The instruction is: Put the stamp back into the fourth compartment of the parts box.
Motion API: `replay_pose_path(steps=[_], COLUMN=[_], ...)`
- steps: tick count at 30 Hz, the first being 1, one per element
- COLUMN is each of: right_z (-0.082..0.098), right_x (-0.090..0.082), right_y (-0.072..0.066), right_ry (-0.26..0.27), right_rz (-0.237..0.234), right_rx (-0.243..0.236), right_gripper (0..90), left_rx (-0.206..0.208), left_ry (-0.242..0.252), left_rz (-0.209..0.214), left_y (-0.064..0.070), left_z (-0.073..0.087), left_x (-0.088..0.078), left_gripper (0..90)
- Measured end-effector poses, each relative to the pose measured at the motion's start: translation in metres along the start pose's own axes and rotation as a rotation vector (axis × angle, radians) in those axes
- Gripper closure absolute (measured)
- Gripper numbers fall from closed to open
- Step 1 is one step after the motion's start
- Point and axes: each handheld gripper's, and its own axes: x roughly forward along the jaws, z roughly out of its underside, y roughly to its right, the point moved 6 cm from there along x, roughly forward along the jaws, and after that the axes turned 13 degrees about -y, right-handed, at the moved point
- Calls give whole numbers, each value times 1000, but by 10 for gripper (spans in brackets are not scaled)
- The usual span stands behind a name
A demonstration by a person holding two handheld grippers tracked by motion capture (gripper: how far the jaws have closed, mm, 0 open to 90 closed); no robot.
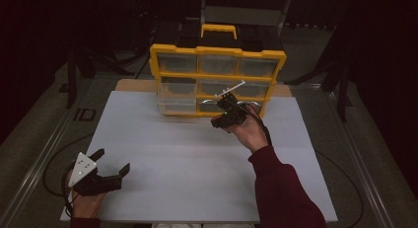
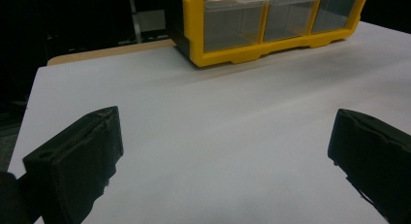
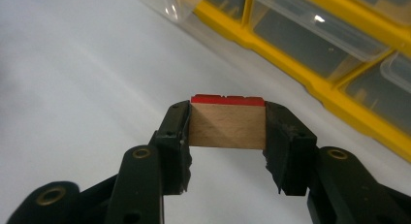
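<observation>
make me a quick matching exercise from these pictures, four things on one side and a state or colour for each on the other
Things:
1. left gripper
2. right gripper
3. wooden block
4. drawer cabinet

States:
a. yellow frame, clear drawers
b. jaws wide apart, nothing between them
c. red top face, clamped on both sides
d. shut on a piece of wood

Pairs: 1-b, 2-d, 3-c, 4-a

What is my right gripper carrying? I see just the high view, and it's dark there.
Observer: The right gripper is shut on a wooden block with a red top face.
Operator: Is the left gripper holding anything?
Observer: No; the left gripper is open over the white table surface.
Operator: Any drawers open?
Observer: In the right gripper view, the clear drawers of the yellow organizer stick out from its frame.
</observation>
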Motion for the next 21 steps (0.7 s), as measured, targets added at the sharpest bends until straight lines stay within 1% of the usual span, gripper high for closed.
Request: replay_pose_path(steps=[7, 13, 16, 21], right_z=[-11, -19, -22, -28], right_x=[-6, -8, -9, -14], right_y=[1, 5, 7, 8], right_ry=[4, 14, 12, 13], right_rz=[-6, -23, -19, -19], right_rx=[-15, -7, -13, -28], right_gripper=[551, 551, 551, 551], left_rx=[-3, 0, 3, -3], left_ry=[1, 1, -5, -1], left_rz=[0, 2, 3, 2], left_y=[-1, 0, 0, -1], left_z=[0, -1, 0, 0], left_x=[0, 1, 1, 1], left_gripper=[1, 1, 1, 1])
